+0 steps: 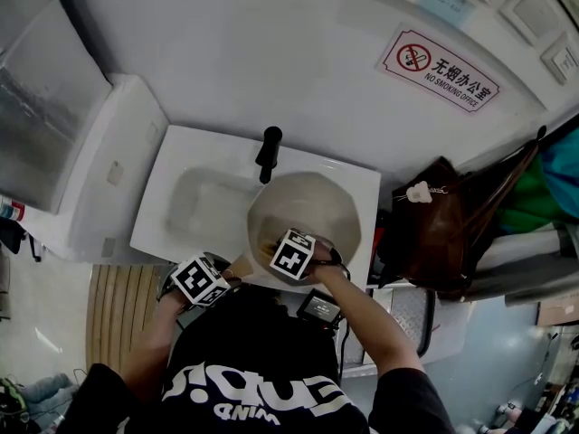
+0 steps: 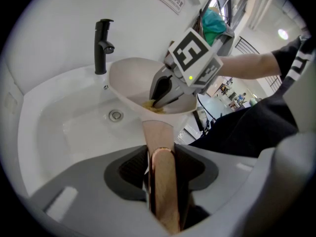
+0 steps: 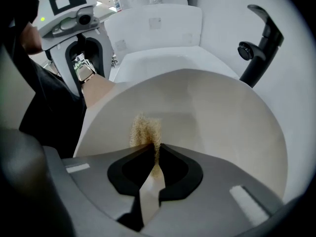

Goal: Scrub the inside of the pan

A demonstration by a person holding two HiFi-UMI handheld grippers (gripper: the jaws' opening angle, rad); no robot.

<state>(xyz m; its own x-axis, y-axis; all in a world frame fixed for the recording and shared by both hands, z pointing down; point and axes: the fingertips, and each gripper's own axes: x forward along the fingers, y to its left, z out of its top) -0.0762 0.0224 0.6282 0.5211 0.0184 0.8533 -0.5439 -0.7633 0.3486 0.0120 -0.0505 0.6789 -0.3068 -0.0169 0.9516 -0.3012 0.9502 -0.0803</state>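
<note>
— Where do we have the pan [image 1: 308, 208]?
— Tilted over the white sink [image 1: 172, 165]. Our left hand-held gripper [image 2: 161, 174] is clamped on its wooden handle [image 2: 158, 135].
— And our right hand-held gripper [image 3: 154, 157]?
— It pinches a yellow scrub pad [image 3: 144, 130] against the pan's inner wall.

The pan handle [image 2: 159, 135] runs out of sight between the left tongs [image 2: 161, 157]; the right tongs [image 3: 155, 152] cover the base of the scrubber [image 3: 144, 130].
</note>
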